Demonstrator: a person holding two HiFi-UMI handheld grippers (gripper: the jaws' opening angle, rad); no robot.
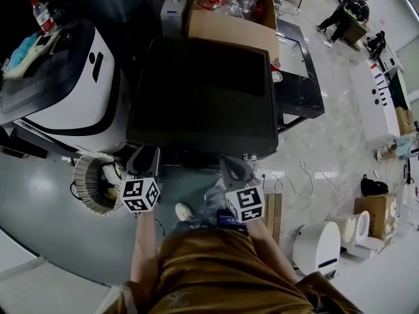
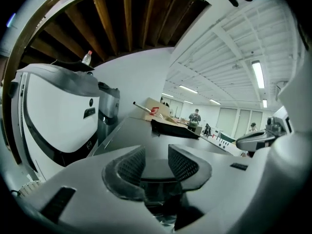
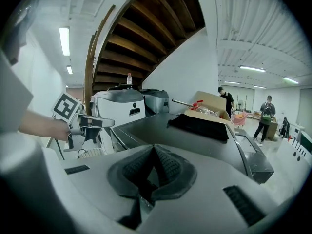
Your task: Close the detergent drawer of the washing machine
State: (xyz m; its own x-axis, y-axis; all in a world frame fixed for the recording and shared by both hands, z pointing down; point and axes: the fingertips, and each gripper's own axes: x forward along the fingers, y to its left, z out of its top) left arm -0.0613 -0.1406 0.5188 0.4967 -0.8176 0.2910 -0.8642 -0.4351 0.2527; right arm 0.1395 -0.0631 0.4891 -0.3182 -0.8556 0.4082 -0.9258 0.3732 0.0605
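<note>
- Head view: the washing machine (image 1: 203,97) fills the centre, its flat top dark. We cannot make out its detergent drawer here.
- The left gripper (image 1: 146,150) and the right gripper (image 1: 233,163) are both held at the machine's near edge, left and right of its middle and well apart.
- Each gripper carries a cube with black-and-white square markers. These are the only print that we can tell, and they are patterns, not words.
- A white machine (image 1: 72,90) stands just left of the washer and bears a dark mark that we cannot read. A bottle (image 1: 42,15) with a red cap stands at its far side; its label is too small to read.
- A cardboard box (image 1: 229,18) sits at the washer's far edge, and a woven basket (image 1: 91,183) lies on the floor near the left gripper.
- Left gripper view: the left gripper (image 2: 156,152) has its ribbed pads apart. Through the gap we see only the washer's grey top (image 2: 146,130) stretching away.
- The white machine (image 2: 53,116) rises at the left. The mark on it is blurred.
- Right gripper view: the right gripper (image 3: 154,152) has its pads pressed together at the tips, gripping nothing.
- The washer's top (image 3: 195,140) lies just beyond, with a dark cloth (image 3: 197,126) at its far end.
- The left gripper (image 3: 83,123) shows at the left with its marker cube (image 3: 66,106).
- The drawer stays out of sight in both gripper views.
</note>
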